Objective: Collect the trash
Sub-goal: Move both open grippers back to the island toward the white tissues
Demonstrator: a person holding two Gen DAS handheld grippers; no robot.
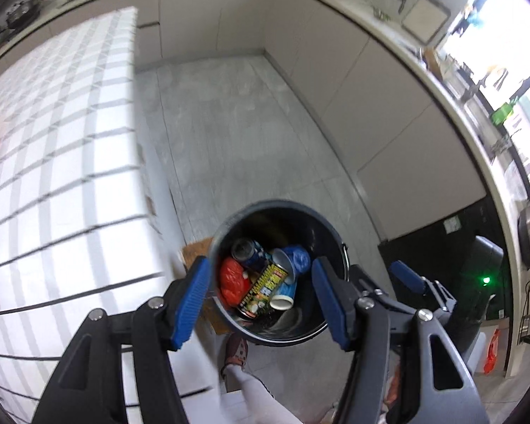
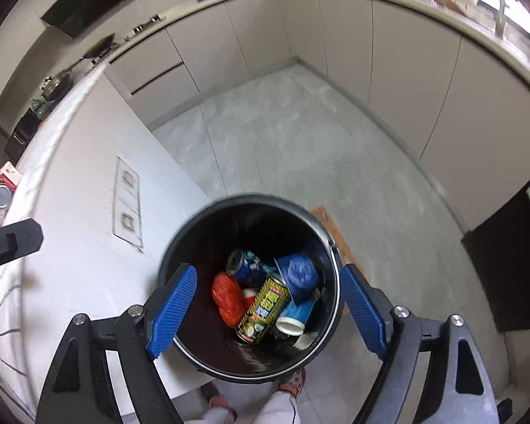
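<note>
- Left wrist view: the left tongs (image 1: 261,300) hang half-open and empty, straight above the bin (image 1: 229,226) on the floor, trash inside.
- Right tongs (image 2: 265,312) gape wide, empty, equally near; yellow can (image 2: 263,309) lies pointing toward them.

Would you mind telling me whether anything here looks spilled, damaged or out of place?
Nothing stands out. The bin stands upright on the floor with the trash inside: red bag, blue can, yellow can and blue cups. No spill shows around it.
</note>
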